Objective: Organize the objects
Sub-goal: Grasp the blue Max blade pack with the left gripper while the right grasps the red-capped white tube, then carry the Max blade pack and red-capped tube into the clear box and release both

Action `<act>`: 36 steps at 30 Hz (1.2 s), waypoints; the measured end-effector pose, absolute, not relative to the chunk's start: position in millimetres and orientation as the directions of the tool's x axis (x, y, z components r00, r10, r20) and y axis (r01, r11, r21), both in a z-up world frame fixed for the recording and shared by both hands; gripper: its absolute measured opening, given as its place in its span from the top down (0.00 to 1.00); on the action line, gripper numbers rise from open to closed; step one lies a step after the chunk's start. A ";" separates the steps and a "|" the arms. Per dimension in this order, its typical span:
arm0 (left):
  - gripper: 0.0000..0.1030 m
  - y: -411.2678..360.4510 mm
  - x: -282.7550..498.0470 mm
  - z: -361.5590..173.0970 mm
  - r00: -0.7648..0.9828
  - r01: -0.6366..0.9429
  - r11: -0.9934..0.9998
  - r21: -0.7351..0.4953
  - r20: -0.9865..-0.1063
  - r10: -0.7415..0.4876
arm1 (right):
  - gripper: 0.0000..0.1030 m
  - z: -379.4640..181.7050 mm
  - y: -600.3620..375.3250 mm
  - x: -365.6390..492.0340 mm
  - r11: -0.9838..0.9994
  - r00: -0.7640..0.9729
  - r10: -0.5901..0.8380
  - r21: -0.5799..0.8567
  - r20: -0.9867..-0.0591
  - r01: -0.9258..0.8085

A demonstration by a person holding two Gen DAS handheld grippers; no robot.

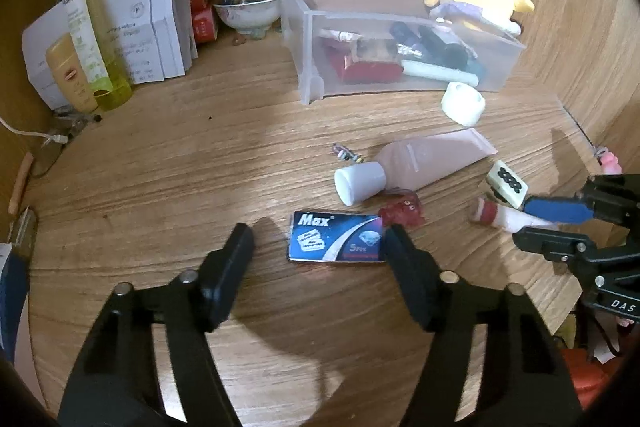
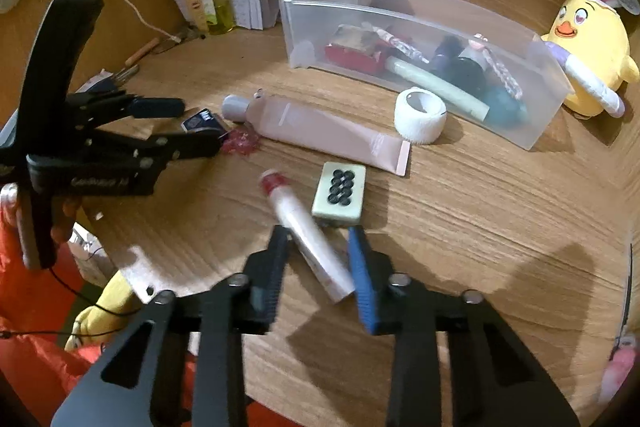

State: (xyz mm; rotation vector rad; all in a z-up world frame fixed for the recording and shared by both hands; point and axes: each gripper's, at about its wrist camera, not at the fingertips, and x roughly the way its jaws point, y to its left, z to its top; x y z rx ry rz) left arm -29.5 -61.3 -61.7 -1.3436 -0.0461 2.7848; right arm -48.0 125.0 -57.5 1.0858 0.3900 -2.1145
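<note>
- Two hand-held grippers are working over the wooden table, and places below are being given relative to the clear plastic bin, which is already holding several small items.
- Left hand-held gripper: its jaws are standing wide apart and holding nothing; the blue "Max" blade packet is lying flat between the fingertips, well in front of the bin.
- Right hand-held gripper: its jaws are standing partly open around the near end of the small white tube with a red cap; whether the pads are touching it cannot be told. The tube is lying in front of the bin, just beside the mahjong tile.
- Handling, white tube: it is probably light and smooth and may be rolling or slipping, so it is best taken across the middle of its barrel.
- Handling, blade packet: thin, stiff card lying flush on the table is giving little edge to catch; pinching across its short sides is looking best.
- Handling, large pink tube: lying between the bin and the tile, it is likely soft and squeezable, so the firm capped end is looking like the safer hold.
- Handling, white tape roll: resting just beside the bin's front wall, it is probably light and compliant.
</note>
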 end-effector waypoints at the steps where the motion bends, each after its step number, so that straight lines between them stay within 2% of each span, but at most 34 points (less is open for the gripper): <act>1: 0.45 -60.4 -29.3 -61.3 -0.624 -0.035 -0.998 -0.046 -0.779 0.058 | 0.80 -57.6 125.2 -47.7 -0.696 -0.387 -0.461 0.056 -0.798 0.716; 2: 0.52 -59.2 -29.0 -61.0 -0.627 -0.038 -0.998 -0.043 -0.777 0.057 | 0.80 -57.5 125.1 -47.0 -0.693 -0.385 -0.463 0.056 -0.798 0.718; 3: 0.54 -58.0 -28.9 -60.6 -0.629 -0.041 -0.998 -0.040 -0.775 0.057 | 0.82 -57.5 124.7 -46.6 -0.692 -0.384 -0.465 0.057 -0.798 0.720; 5: 0.54 -57.2 -28.2 -59.9 -0.629 -0.042 -0.998 -0.044 -0.775 0.061 | 0.86 -57.7 123.1 -46.7 -0.685 -0.370 -0.480 0.076 -0.795 0.725; 12: 0.54 -60.2 -19.6 -51.8 -0.638 -0.028 -0.996 -0.083 -0.766 0.082 | 0.86 -51.4 117.6 -44.2 -0.667 -0.356 -0.528 0.117 -0.771 0.736; 36: 0.54 -33.2 -45.2 24.5 -0.782 -0.097 -0.987 -0.126 -0.604 0.154 | 0.86 11.9 138.9 -87.2 -0.749 -0.544 -0.547 0.081 -0.637 0.658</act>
